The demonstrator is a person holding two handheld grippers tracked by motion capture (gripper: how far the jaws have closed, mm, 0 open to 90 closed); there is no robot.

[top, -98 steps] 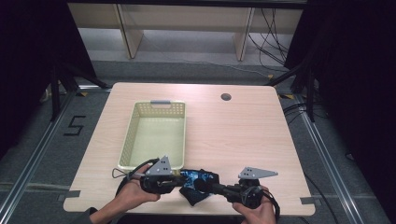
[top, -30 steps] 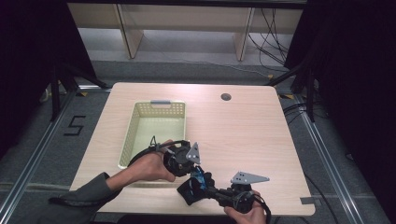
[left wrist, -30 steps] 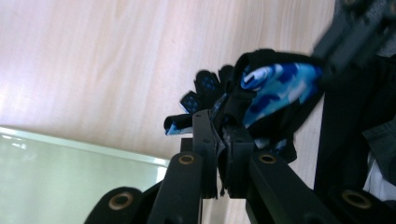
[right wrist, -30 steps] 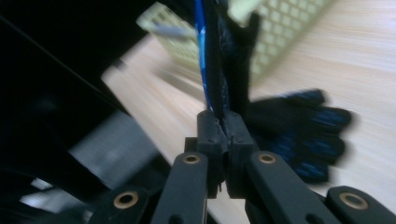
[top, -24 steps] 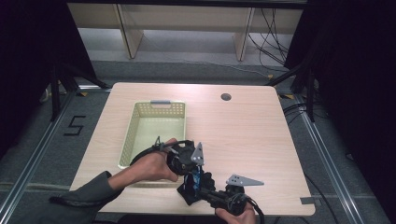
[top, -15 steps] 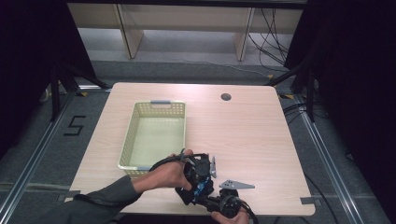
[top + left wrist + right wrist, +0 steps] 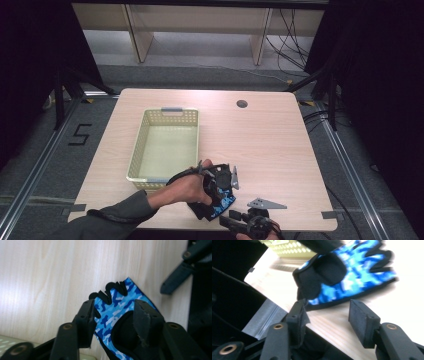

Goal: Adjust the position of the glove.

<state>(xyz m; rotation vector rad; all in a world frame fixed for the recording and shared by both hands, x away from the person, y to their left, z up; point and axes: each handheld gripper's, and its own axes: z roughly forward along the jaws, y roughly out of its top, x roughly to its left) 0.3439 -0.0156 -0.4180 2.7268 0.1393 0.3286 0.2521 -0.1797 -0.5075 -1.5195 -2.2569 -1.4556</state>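
Observation:
A blue camouflage glove [image 7: 226, 205] with a black palm patch lies flat near the table's front edge. My left gripper [image 7: 222, 192] hangs over it, held by a hand. In the left gripper view the left gripper [image 7: 113, 306] is open, its jaws standing either side of the glove [image 7: 125, 293]. My right gripper [image 7: 229, 220] sits at the very front edge, pointing left toward the glove. In the right gripper view the right gripper [image 7: 329, 305] is open, with the glove [image 7: 352, 272] just beyond its fingertips and nothing between them.
A pale yellow-green mesh basket [image 7: 136, 150] stands left of centre, its near rim close to the left hand. The light wood table [image 7: 270, 145] has a dark round hole [image 7: 242, 104] at the back. The front edge drops off right beside the glove.
The left gripper came away from the basket's near corner, moving right and toward the front edge, down over the glove. The right gripper drew back to the front edge.

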